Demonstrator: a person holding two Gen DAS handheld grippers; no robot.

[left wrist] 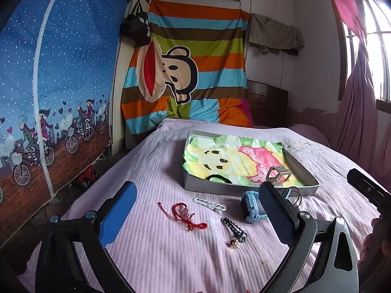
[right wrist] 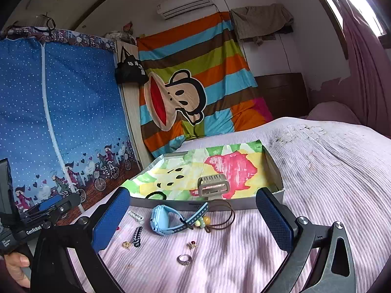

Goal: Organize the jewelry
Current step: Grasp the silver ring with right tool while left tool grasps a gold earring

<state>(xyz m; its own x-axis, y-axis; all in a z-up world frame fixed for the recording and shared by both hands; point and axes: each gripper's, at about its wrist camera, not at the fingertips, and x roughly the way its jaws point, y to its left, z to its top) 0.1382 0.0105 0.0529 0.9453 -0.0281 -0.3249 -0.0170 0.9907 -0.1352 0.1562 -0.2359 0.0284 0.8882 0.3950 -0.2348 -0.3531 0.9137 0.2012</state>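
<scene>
A grey tray [left wrist: 246, 190] [right wrist: 185, 204] lined with colourful cloth lies on the pink bed; it holds a grey clip [left wrist: 278, 174] [right wrist: 213, 187] and a black hair tie [left wrist: 217, 178] [right wrist: 156, 194]. In front lie a red cord bracelet [left wrist: 184, 213], a white clip [left wrist: 209, 204] [right wrist: 135, 216], a black clip [left wrist: 234, 225] [right wrist: 138, 236], a blue watch [left wrist: 249, 207] [right wrist: 168, 218], a brown beaded cord [right wrist: 217, 217], a gold earring [left wrist: 234, 243] [right wrist: 126, 244], a red-stone ring [right wrist: 192, 244] and a silver ring [right wrist: 184, 259]. My left gripper [left wrist: 198, 217] and right gripper [right wrist: 193, 222] hover open and empty above them.
A blue fabric wardrobe [left wrist: 48, 85] stands left of the bed. A striped monkey sheet [left wrist: 185, 73] hangs at the far end. Pink curtains [left wrist: 361, 97] and a window are on the right. The left gripper's body shows at the left edge of the right wrist view [right wrist: 36, 217].
</scene>
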